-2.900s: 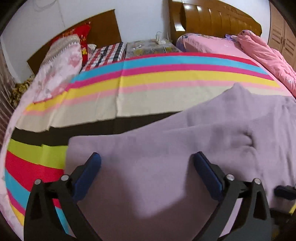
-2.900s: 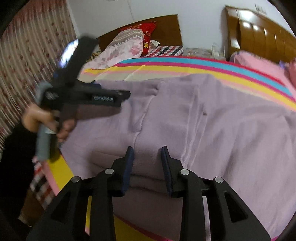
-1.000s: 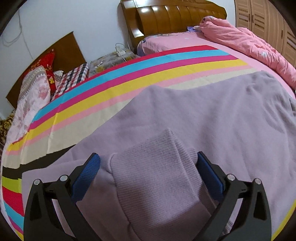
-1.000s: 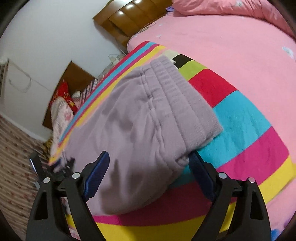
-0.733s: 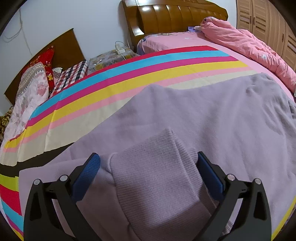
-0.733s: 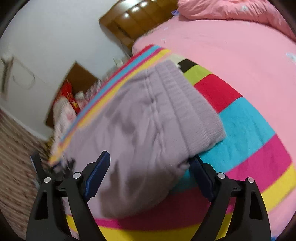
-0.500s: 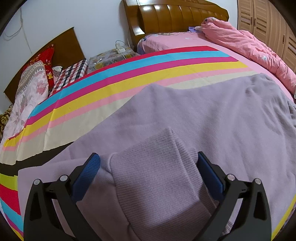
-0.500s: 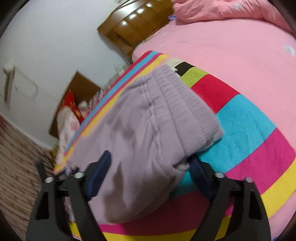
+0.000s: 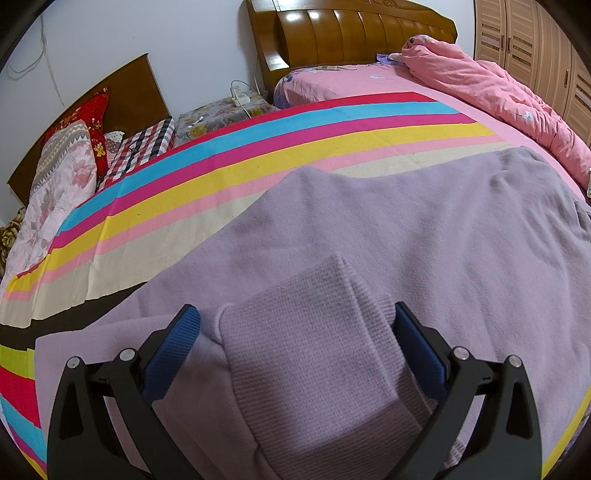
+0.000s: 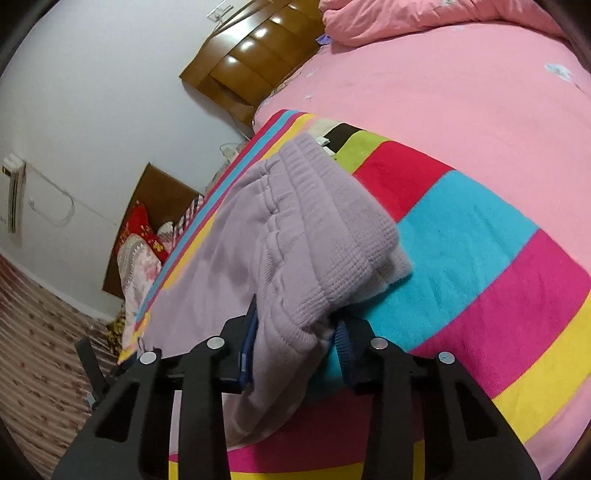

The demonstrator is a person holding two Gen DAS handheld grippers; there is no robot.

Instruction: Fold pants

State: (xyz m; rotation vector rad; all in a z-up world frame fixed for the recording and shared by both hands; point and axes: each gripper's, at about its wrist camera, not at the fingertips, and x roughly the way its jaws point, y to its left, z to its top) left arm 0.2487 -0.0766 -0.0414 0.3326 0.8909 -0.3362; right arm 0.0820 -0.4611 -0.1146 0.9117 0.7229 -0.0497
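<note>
Lilac knit pants (image 9: 406, 229) lie spread on a striped blanket (image 9: 258, 147). A ribbed leg cuff (image 9: 314, 332) is folded up onto the fabric and sits between the wide-apart fingers of my left gripper (image 9: 295, 310), which is open. In the right wrist view the pants (image 10: 229, 266) end in a ribbed waistband (image 10: 332, 221) near the bed's edge. My right gripper (image 10: 295, 314) is closing on the waistband's near corner. The fabric bulges between its blue pads, which press on it from both sides.
A pink quilt (image 9: 498, 92) is heaped at the far right below a wooden headboard (image 9: 351, 33). Pillows (image 9: 62, 166) lie at the far left. A wardrobe (image 9: 535, 37) stands at the right. A pink sheet (image 10: 443, 81) covers the bed beyond the blanket.
The right gripper's jaws have narrowed from wide apart to tight around the waistband corner, and it has sunk slightly and rolled. The left gripper and the cuff have stayed put.
</note>
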